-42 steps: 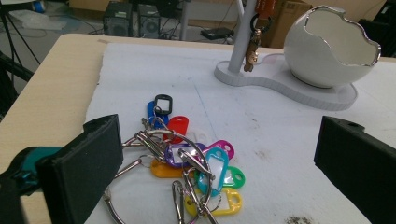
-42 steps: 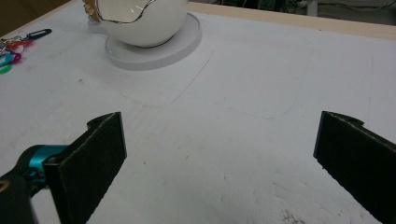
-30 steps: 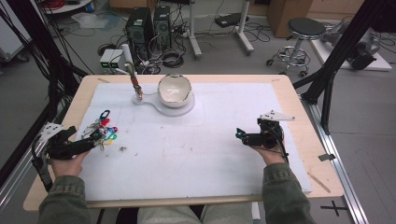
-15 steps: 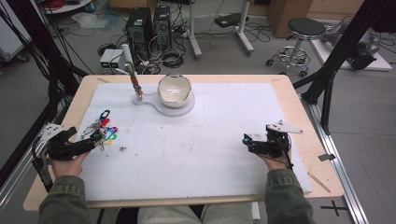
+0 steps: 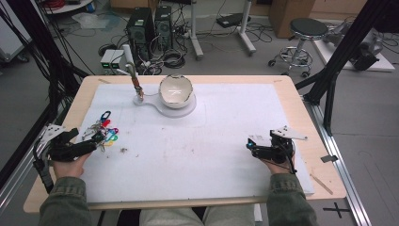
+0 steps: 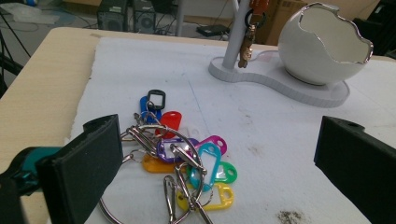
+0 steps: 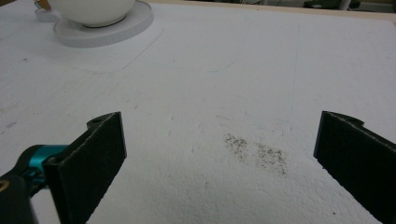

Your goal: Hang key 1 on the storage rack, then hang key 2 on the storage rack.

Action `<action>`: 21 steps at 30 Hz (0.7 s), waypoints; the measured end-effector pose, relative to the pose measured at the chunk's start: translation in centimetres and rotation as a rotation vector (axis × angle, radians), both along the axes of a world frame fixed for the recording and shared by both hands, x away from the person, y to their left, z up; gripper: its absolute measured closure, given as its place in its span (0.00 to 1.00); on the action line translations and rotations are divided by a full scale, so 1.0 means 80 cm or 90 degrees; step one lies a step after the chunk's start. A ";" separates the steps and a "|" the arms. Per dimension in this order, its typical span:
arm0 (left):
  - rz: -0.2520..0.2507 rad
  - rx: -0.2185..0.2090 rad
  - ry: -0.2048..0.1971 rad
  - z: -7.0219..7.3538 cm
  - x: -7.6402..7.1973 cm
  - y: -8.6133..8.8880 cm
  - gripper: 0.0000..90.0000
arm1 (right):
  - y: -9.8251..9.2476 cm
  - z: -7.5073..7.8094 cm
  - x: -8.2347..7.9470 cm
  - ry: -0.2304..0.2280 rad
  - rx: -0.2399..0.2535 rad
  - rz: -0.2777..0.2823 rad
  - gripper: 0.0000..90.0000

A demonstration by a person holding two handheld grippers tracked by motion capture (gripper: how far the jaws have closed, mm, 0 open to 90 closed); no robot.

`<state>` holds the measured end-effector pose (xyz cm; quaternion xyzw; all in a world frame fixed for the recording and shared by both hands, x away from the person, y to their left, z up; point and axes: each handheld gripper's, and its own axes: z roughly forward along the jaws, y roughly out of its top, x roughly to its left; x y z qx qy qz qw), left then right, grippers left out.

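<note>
Left gripper [image 6: 205, 172] released, jaws straddling key bunch [image 6: 180, 156] near side of egg bowl [image 6: 322, 44]; likely grab: clench on big ring, not tags; right gripper [image 7: 219, 163] released, empty

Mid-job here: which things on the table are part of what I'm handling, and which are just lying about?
Likely in play:
key bunch, right in front of the open left tool
stand with hook post
white bowl

Lying about:
dark specks on the mat
right tool, open, over bare mat
</note>
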<state>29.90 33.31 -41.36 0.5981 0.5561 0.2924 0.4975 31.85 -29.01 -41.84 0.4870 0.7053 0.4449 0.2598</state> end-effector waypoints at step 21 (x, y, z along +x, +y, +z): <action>0.005 0.021 0.031 0.003 0.026 -0.003 0.02 | -0.022 0.007 -0.015 -0.055 0.017 -0.047 0.02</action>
